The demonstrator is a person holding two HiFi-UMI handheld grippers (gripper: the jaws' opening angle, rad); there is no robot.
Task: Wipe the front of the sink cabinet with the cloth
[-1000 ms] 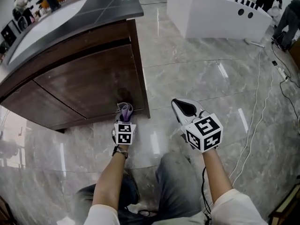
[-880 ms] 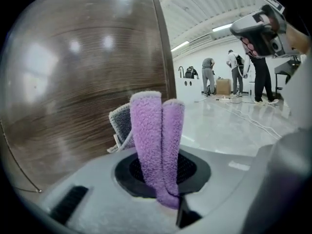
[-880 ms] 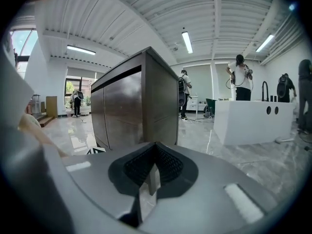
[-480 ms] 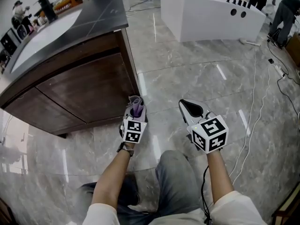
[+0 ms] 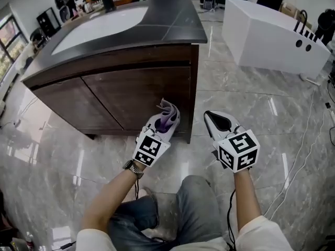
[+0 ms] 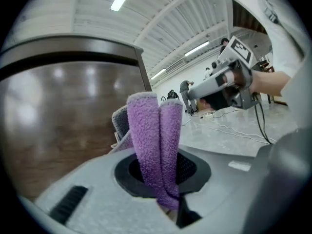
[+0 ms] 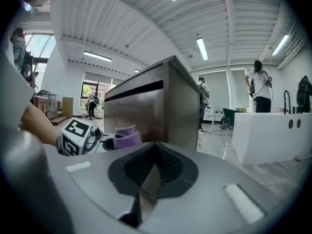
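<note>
Left gripper (image 5: 163,125) is clamped on one purple cloth (image 5: 168,113), whose folded loops stand up out of the closed jaws beside a grey flap. The cloth sits at the lower right corner of the sink cabinet front (image 5: 157,69); whether it touches the wood cannot be told. Two dark wooden doors make up that front, the left door (image 5: 65,106) and the right door (image 5: 138,95), under a dark countertop (image 5: 178,22) holding one white basin (image 5: 99,27). Right gripper (image 5: 220,123), just right of the left one and over the grey marble floor (image 5: 246,88), has its jaws pressed together with nothing between them. One white unit (image 5: 272,41) stands at the far right.
</note>
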